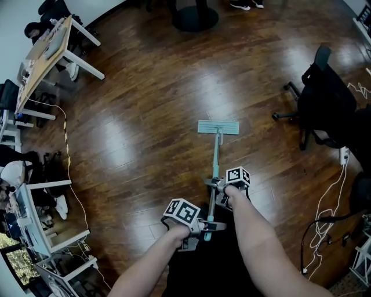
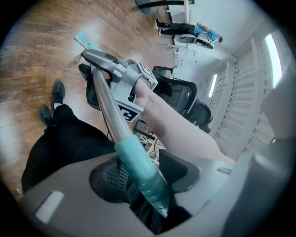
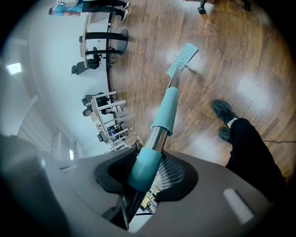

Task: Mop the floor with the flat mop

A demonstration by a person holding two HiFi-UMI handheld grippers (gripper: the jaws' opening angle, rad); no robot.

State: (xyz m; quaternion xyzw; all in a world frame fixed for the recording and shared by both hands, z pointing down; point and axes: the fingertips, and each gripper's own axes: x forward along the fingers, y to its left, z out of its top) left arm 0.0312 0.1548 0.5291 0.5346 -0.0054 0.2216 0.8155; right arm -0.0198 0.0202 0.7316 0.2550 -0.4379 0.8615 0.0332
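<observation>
The flat mop stands on the wood floor with its pale teal head (image 1: 218, 127) in front of me and its pole (image 1: 215, 155) slanting back to my hands. My right gripper (image 1: 218, 194) is shut on the pole lower down. In the right gripper view its jaws clamp a teal sleeve (image 3: 145, 167), with the mop head (image 3: 182, 59) far along the pole. My left gripper (image 1: 206, 225) is shut on the top of the handle. Seen from the left gripper, the teal handle end (image 2: 138, 167) lies between the jaws and the right gripper (image 2: 121, 74) holds the pole further down.
A black office chair (image 1: 324, 98) stands at the right, with cables (image 1: 324, 220) on the floor near it. A desk (image 1: 46, 52) is at the far left and a round black base (image 1: 195, 17) at the top. My own shoes (image 3: 224, 113) stand beside the pole.
</observation>
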